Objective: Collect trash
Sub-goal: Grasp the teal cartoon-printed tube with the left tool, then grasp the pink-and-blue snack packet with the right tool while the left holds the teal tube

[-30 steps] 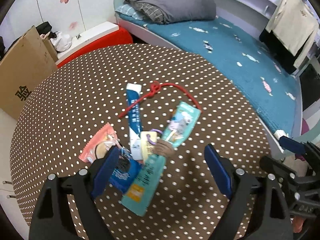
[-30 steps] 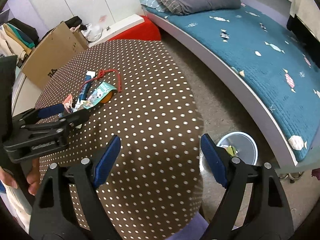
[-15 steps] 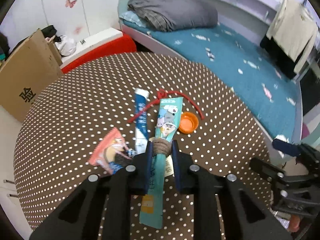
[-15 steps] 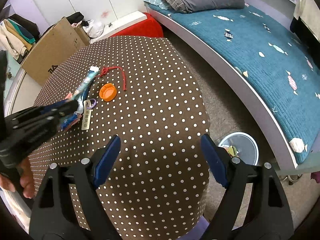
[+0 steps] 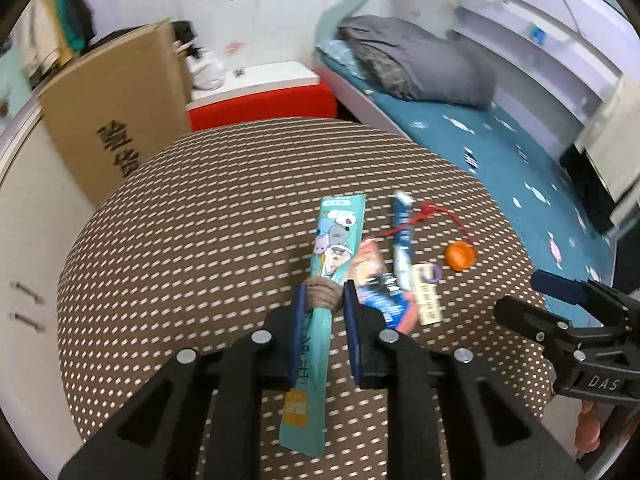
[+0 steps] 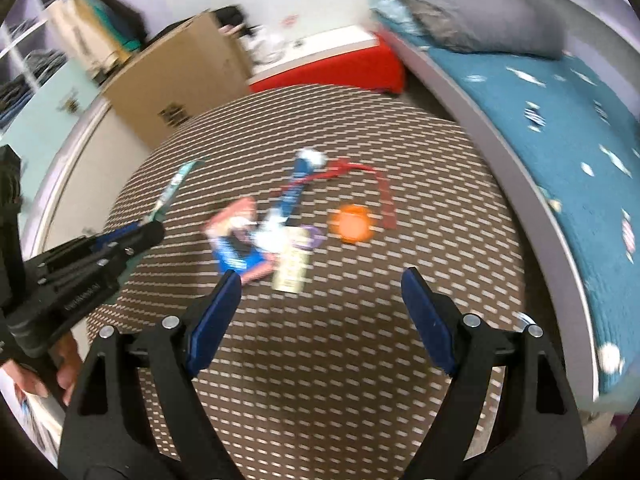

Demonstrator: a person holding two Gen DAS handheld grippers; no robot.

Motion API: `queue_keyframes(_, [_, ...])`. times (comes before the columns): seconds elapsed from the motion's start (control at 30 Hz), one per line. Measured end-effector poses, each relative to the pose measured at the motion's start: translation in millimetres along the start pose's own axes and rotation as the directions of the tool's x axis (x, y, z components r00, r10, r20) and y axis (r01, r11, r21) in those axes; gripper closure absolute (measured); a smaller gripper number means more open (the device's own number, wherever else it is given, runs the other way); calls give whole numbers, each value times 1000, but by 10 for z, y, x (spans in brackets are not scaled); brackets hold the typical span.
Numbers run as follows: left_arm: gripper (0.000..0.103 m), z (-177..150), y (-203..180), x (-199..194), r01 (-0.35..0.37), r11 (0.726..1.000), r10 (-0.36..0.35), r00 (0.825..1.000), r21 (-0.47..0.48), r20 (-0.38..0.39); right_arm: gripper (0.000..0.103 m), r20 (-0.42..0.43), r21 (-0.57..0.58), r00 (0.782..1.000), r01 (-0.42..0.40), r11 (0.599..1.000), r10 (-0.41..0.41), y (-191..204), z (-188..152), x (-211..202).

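Blur smears most of the right wrist view, so print on the wrappers there cannot be read; the left wrist view is sharper near its middle and soft toward the edges. One teal wrapper (image 5: pixel 325 292) with cartoon animals on it is pinched between the closed jaws of the left gripper (image 5: pixel 325 300), held above the dotted tablecloth (image 5: pixel 180 240); a brown corded band circles the wrapper right at the fingertips, and the wrapper's lower end runs down between the black arms, part of it covered by them. From the right wrist only a thin edge-on strip of that teal wrapper (image 6: pixel 170 192) shows past the left gripper (image 6: pixel 148 228); the hand behind it is cut off at the frame edge. The right gripper (image 6: pixel 322 300) hangs over the cloth with its jaws spread wide and nothing between them. Lying on the cloth: one orange-and-blue wrapper (image 5: pixel 374 276), one long blue stick pack (image 5: pixel 402 236), one pale tag with a purple ring (image 5: pixel 427 294), one orange cap (image 5: pixel 460 256), one red cord (image 5: pixel 436 216) whose far end is too blurred to trace; the stick pack overlaps the orange-and-blue wrapper, the cap sits apart. One cardboard box (image 5: pixel 116 120) stands beyond the table.
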State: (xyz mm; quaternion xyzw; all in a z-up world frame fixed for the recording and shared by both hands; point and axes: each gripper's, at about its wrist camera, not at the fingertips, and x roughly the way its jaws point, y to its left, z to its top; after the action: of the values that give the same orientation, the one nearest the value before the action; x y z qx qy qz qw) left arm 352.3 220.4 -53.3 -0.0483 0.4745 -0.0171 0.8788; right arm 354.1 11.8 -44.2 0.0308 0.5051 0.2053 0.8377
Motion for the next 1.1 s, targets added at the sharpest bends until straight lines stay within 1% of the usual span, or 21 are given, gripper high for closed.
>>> queue_keyframes(0.1, [85,-65,213,-32,-19,999,19,1000,-50,3,22,-51,-66,998,-40,997,37,232,91,183])
queue_keyframes(0.17, [85,-138,367,-59,-27,995,27,1000,-91,2,23,-83,-117,996,-52,992,43,383,148,324])
queue_keyframes(0.3, [85,-234,546,-60,-48,989,48,999,-140,-4,23,-124,-172,992,-35,984,14,577,217,532])
queue_keyframes(0.4, [85,-303,668,-77,-47,984,48,999,-170,-1,31,-171,-222,985,-35,974,-3,725,239,695])
queue_keyframes(0.57, [85,-434,811,-93,-59,978,60,998,-199,-3,33,-218,-244,975,-11,970,-44,807,263,930])
queue_keyframes(0.6, [85,-442,821,-87,-63,978,64,998,-201,-4,40,-222,-251,973,0,968,-58,831,267,983])
queue_keyframes(0.63, [85,-460,826,-80,-68,977,68,998,-203,-8,48,-222,-263,971,32,964,-93,849,264,1025])
queue_keyframes(0.67, [85,-473,829,-72,-70,976,69,998,-205,-13,65,-196,-286,971,77,955,-136,874,264,1031])
queue_keyframes(0.7, [85,-494,839,-63,-72,975,69,997,-208,-18,73,-180,-307,969,107,946,-168,898,270,1035])
queue_keyframes(0.8, [85,-538,829,-66,-71,976,68,997,-206,-22,76,-186,-280,973,82,956,-138,877,297,978])
queue_keyframes(1.0, [85,-564,606,-123,-65,984,64,998,-166,-11,77,-183,-236,979,46,971,-91,716,224,794])
queue_keyframes(1.1, [85,-566,454,-163,-54,988,55,999,-146,-2,77,-170,-213,982,39,976,-76,598,112,631])
